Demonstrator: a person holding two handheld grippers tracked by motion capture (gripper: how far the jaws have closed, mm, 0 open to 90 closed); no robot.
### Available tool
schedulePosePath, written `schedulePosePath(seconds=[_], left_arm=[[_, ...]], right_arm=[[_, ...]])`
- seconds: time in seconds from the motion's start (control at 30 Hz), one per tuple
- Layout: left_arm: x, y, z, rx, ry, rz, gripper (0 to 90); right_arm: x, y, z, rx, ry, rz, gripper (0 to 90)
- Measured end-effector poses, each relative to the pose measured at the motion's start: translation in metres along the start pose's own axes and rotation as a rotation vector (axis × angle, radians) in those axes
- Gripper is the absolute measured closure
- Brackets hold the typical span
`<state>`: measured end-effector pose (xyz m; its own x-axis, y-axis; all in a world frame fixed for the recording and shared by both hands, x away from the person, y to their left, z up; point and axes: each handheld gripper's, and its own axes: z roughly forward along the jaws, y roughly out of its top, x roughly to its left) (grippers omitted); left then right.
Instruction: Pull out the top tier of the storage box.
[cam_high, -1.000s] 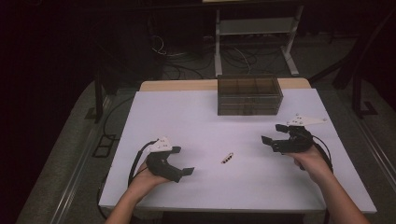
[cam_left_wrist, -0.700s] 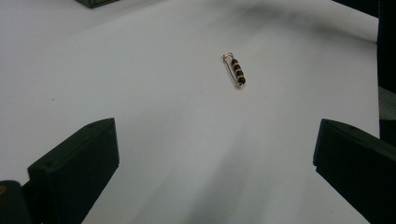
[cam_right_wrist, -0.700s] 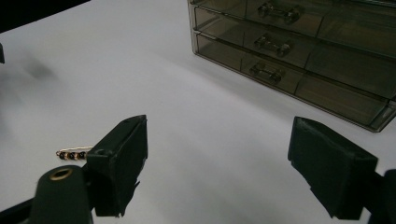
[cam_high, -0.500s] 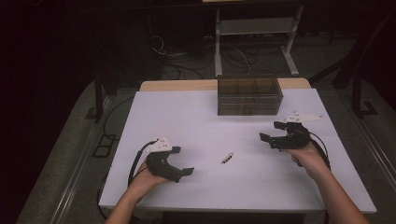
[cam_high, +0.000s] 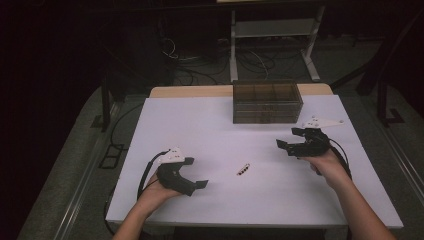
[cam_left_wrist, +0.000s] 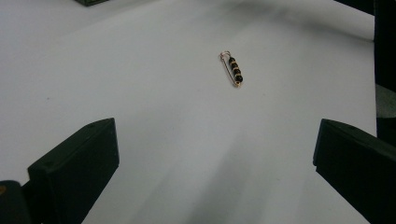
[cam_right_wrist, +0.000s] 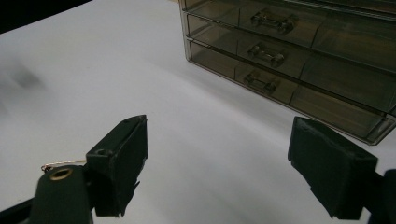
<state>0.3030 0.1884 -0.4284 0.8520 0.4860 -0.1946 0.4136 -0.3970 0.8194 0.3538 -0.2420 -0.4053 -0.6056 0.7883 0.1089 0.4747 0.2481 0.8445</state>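
Gold wire forms the frame of the beaded pin (cam_high: 243, 169), which lies flat on the white table (cam_high: 210, 125) between the two grippers, nearer the left gripper (cam_high: 192, 186) than the right gripper (cam_high: 290, 146). In the high view its long axis runs diagonally, from near-left to far-right. In the left gripper view the beaded pin (cam_left_wrist: 232, 69) runs slightly aslant up the picture, the looped end farther from the jaws and a small gold ring at the nearer end. Along the wire sits a row of dark beads alternating with gold ones; these read in the high view as no more than a dotted dark line. Both grippers hold nothing: the left gripper (cam_left_wrist: 210, 154) has its jaws spread wide over bare tabletop, with the pin well ahead of them and untouched; the right gripper (cam_right_wrist: 224, 163) likewise stands wide apart. The right gripper view gives the smoked transparent drawer box (cam_right_wrist: 299, 51) at close range, with stacked drawers and clear handles, and a thin gold wire loop (cam_right_wrist: 60, 164) just beside its left-hand jaw. In the high view the drawer box (cam_high: 267, 102) stands at the far edge of the table.
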Motion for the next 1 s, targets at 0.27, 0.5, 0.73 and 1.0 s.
schedulePosePath(seconds=[0.27,0.5,0.73,1.0], left_arm=[[0.001,0.000,-0.001,-0.011,0.007,-0.006,0.0],[0.000,0.000,-0.002,-0.010,0.009,-0.004,0.0],[0.000,0.000,-0.001,-0.008,0.008,-0.002,0.0],[0.000,0.000,-0.001,-0.004,0.013,-0.002,0.0]], right_arm=[[-0.002,0.003,0.003,0.000,-0.004,0.002,19.4],[-0.005,0.004,0.005,0.001,-0.009,0.002,19.4],[-0.007,0.007,0.007,-0.002,-0.014,0.003,19.4],[-0.009,0.012,0.013,-0.004,-0.016,0.007,19.4]])
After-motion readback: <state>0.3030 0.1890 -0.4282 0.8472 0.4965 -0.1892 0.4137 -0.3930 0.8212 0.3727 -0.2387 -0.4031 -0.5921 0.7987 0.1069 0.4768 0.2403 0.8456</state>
